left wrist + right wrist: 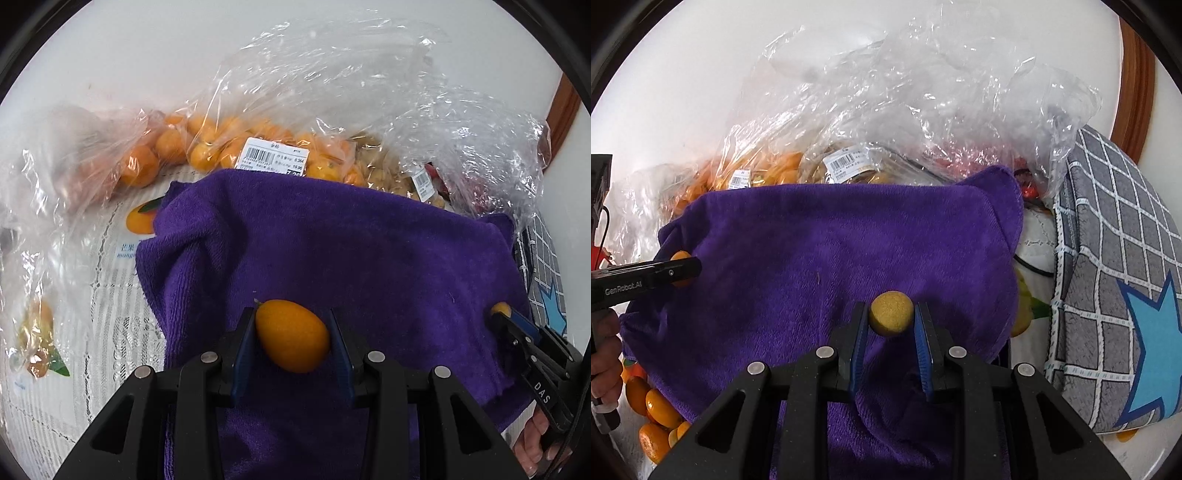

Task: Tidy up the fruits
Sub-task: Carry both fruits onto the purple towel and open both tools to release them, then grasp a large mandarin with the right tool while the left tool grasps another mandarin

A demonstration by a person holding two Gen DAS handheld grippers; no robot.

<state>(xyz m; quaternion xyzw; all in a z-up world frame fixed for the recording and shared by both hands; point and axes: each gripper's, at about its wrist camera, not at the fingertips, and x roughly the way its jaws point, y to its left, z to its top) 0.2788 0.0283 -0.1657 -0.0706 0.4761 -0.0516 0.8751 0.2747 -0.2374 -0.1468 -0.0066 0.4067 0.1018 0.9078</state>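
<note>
- In the left wrist view we see the left gripper [292, 334] closed around an oval orange kumquat [292, 335], both blue pads touching its sides, with the fruit lying lengthwise between them.
- Under it lies a purple towel [332, 240], spread over a lace-patterned tablecloth [110, 325] printed with fruit pictures.
- In the right wrist view the right gripper [891, 321] is narrowed onto a smaller round yellowish fruit [891, 318], held at the fingertips above the same purple towel [831, 240].
- Each gripper shows in the other's camera: the right gripper [517, 328] sits at the towel's right edge, and the left gripper [665, 275] at its left edge with the kumquat [680, 258] peeking past its finger.
- Behind the towel we count at least 2 clear plastic bags [332, 92], 1 filled with orange fruits [207, 147] and bearing a barcode label [273, 158], the other holding paler brownish fruits [384, 170].
- More loose orange fruits [653, 410] lie beside the towel's near left corner in the right view.
- A grey checked cloth [1108, 221] with a blue star lies to the right of the towel.
</note>
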